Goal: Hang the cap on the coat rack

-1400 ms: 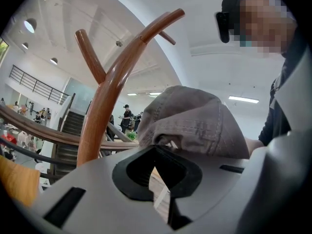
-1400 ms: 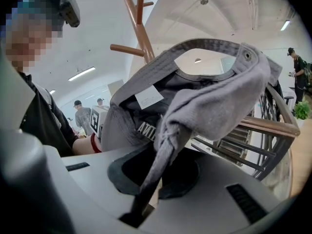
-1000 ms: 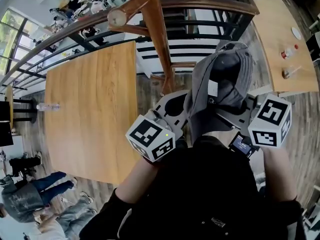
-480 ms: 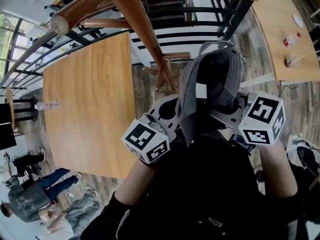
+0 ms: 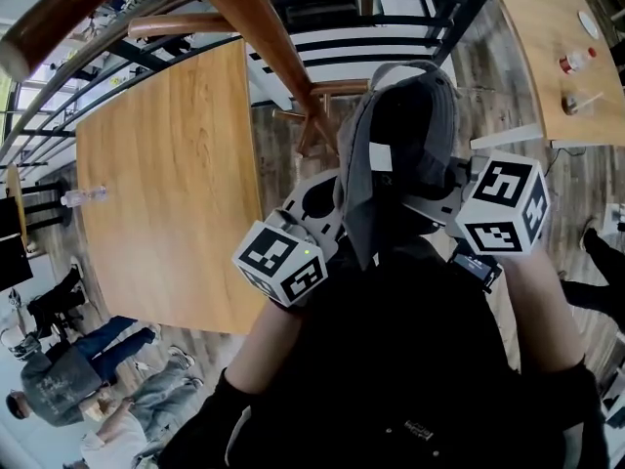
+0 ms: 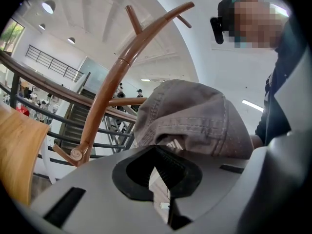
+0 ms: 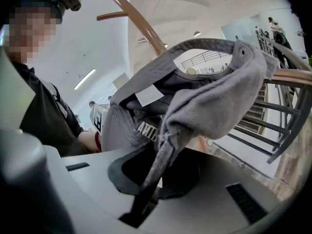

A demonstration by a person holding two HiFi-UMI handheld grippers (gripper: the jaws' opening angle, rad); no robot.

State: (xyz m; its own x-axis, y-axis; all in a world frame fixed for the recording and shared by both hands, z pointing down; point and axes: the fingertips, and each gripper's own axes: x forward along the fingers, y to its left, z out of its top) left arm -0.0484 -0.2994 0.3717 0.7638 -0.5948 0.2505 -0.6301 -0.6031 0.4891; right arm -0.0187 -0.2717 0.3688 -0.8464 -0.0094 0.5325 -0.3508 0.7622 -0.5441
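1. I hold the cap [image 5: 402,135] in the air just beside the coat rack [image 5: 256,25], near its pole and lower than its upper pegs [image 6: 134,19]. It isn't hooked on anything yet.
2. My left gripper [image 6: 160,149] is pressed together on the cap's rim on the side nearer the coat rack. My right gripper [image 7: 155,177] pinches a fold of cloth on the side farther from it.
3. The cap hangs between them, hollow side and white label turned up.
4. I judge it light, soft and floppy: the crown sags and creases, nothing is fragile, and cloth grips well.
5. The rim is the place to hold, at two opposite spots, so the opening stays stretched for a peg.
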